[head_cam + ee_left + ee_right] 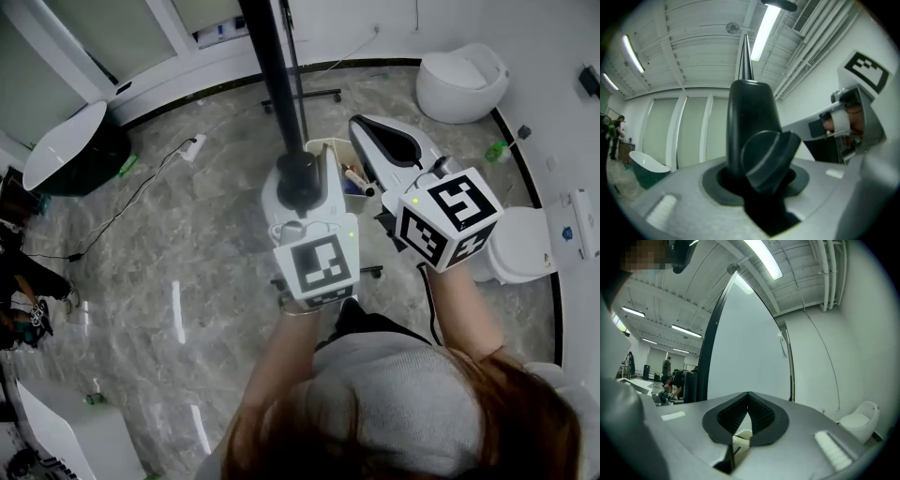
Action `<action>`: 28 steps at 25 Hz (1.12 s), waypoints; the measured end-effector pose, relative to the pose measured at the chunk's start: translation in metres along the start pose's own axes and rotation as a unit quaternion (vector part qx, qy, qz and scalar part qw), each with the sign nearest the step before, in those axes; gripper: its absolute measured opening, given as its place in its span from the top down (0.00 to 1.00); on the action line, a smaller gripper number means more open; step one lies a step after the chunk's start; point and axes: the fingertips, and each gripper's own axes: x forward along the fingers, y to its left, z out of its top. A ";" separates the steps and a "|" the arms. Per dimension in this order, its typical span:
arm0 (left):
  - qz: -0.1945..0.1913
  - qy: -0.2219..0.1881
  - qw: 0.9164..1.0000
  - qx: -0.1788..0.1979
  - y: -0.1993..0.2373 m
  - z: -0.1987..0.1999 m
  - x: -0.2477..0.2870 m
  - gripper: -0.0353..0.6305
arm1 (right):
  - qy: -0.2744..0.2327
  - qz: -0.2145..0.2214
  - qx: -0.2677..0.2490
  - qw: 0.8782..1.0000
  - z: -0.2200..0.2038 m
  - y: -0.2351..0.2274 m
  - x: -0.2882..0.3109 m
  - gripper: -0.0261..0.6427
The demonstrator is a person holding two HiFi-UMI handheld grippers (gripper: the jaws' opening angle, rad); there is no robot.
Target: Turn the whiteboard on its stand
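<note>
From above, the whiteboard shows as a thin black top edge (272, 75) running down to its stand's post. A black winged knob (766, 157) sits on that black post (750, 112). My left gripper (300, 187) reaches it from below. In the left gripper view the left gripper (761, 176) has the knob between its jaws, and they look shut on it. My right gripper (367, 131) hovers just right of the board over the pen tray (349, 178). In the right gripper view the right gripper (747, 397) has its tips together with nothing held, facing the white board face (745, 348).
A white tub (464, 82) stands at the back right and a toilet (520, 246) to the right. A dark green tub (70, 150) is at the left, with a cable (131, 202) across the marble floor. The stand's foot bar (300, 97) lies ahead. People (668, 366) stand far off.
</note>
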 end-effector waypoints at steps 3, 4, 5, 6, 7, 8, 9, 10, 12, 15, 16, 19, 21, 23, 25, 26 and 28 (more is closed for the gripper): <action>-0.007 -0.003 1.000 -0.003 -0.008 0.004 -0.012 0.71 | 0.021 -0.011 -0.005 1.000 -0.011 0.007 -0.012 0.96; -0.009 -0.004 1.000 -0.005 -0.011 0.004 -0.017 0.71 | 0.026 -0.014 -0.008 1.000 -0.014 0.009 -0.016 0.96; -0.010 -0.004 1.000 -0.006 -0.014 0.004 -0.021 0.71 | 0.031 -0.016 -0.009 0.999 -0.018 0.011 -0.021 0.96; -0.012 -0.004 1.000 -0.007 -0.017 0.004 -0.025 0.71 | 0.035 -0.018 -0.008 0.999 -0.020 0.013 -0.025 0.96; -0.015 -0.005 1.000 -0.008 -0.020 0.004 -0.029 0.71 | 0.039 -0.020 -0.005 0.999 -0.022 0.014 -0.029 0.96; -0.017 -0.007 1.000 -0.010 -0.023 0.006 -0.033 0.70 | 0.042 -0.022 0.000 0.999 -0.023 0.014 -0.033 0.96; -0.019 -0.009 1.000 -0.011 -0.025 0.007 -0.037 0.70 | 0.047 -0.025 0.004 0.999 -0.025 0.015 -0.036 0.96; -0.022 -0.010 1.000 -0.014 -0.028 0.009 -0.040 0.70 | 0.052 -0.029 0.009 0.998 -0.027 0.015 -0.039 0.96; -0.025 -0.011 0.999 -0.018 -0.034 0.011 -0.048 0.69 | 0.063 -0.036 0.017 0.997 -0.031 0.017 -0.048 0.96; -0.028 -0.011 0.999 -0.014 -0.042 0.013 -0.058 0.69 | 0.076 -0.050 0.019 0.996 -0.035 0.021 -0.062 0.96; -0.029 -0.012 0.999 -0.014 -0.044 0.015 -0.062 0.69 | 0.080 -0.058 0.015 0.995 -0.035 0.023 -0.067 0.96; -0.033 -0.015 0.999 -0.019 -0.049 0.018 -0.073 0.68 | 0.088 -0.080 0.011 0.993 -0.035 0.027 -0.082 0.96; -0.036 -0.016 0.999 -0.021 -0.055 0.020 -0.081 0.68 | 0.096 -0.088 0.016 0.991 -0.039 0.027 -0.093 0.96; -0.040 -0.018 0.999 -0.022 -0.062 0.021 -0.087 0.68 | 0.106 -0.094 0.019 0.990 -0.044 0.027 -0.102 0.96; -0.042 -0.022 0.998 -0.029 -0.069 0.022 -0.092 0.67 | 0.111 -0.100 0.025 0.988 -0.047 0.027 -0.111 0.96; -0.042 -0.022 0.998 -0.029 -0.072 0.022 -0.095 0.67 | 0.113 -0.102 0.026 0.988 -0.049 0.028 -0.114 0.96; -0.042 -0.020 0.999 -0.026 -0.078 0.021 -0.100 0.67 | 0.118 -0.102 0.023 0.988 -0.054 0.032 -0.119 0.96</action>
